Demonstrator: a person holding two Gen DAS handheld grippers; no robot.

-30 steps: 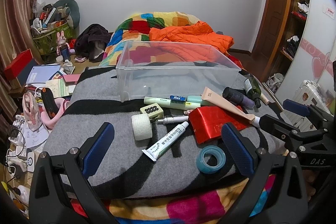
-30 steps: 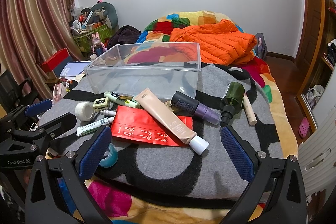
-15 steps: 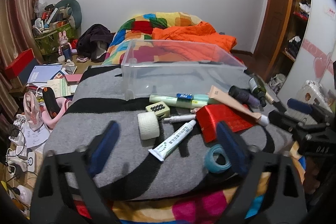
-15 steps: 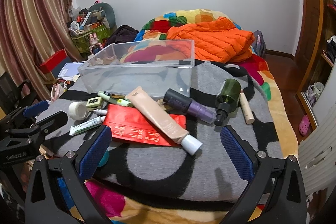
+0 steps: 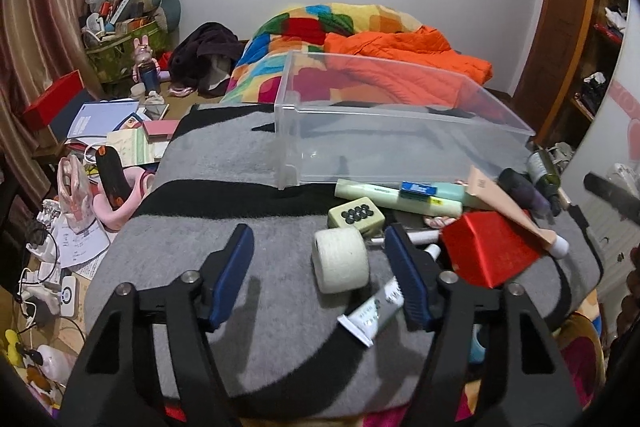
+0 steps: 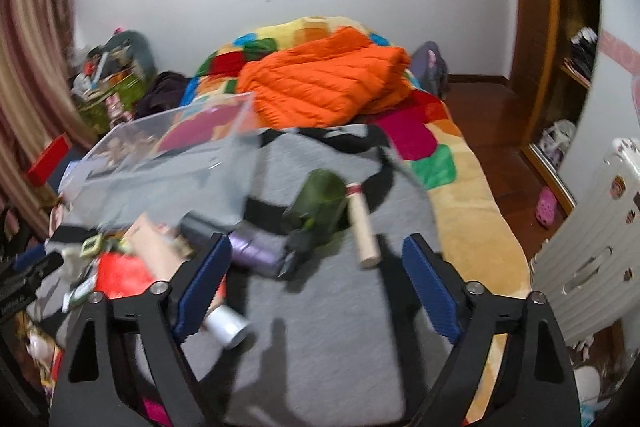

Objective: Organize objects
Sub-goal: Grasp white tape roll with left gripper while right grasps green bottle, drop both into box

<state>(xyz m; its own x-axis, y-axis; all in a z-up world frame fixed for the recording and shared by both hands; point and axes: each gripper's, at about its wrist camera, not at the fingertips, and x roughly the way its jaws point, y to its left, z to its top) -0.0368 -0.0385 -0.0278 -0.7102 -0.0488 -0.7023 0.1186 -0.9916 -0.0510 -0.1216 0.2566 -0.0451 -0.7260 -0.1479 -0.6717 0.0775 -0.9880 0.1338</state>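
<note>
A clear plastic bin (image 5: 400, 143) stands on the grey blanket (image 5: 200, 247); it also shows in the right wrist view (image 6: 160, 163). In front of it lie a white tape roll (image 5: 340, 259), a dice-like block (image 5: 356, 217), a white tube (image 5: 376, 311), a red pouch (image 5: 488, 253), green tubes (image 5: 400, 193) and a beige tube (image 5: 508, 207). My left gripper (image 5: 320, 267) is open, low over the blanket, with the tape roll between its fingers. My right gripper (image 6: 316, 267) is open in front of a green bottle (image 6: 320, 203), a purple bottle (image 6: 248, 247) and a beige stick (image 6: 362, 227).
An orange jacket (image 6: 328, 83) lies on the colourful bedding behind the bin. Clutter of papers and boxes (image 5: 104, 131) covers the floor on the left. A wooden wardrobe (image 6: 560, 27) and a white radiator (image 6: 588, 247) stand on the right.
My left gripper moved forward and down until its fingers straddle the white tape roll. My right gripper swung right and forward toward the green bottle; its view is blurred by motion.
</note>
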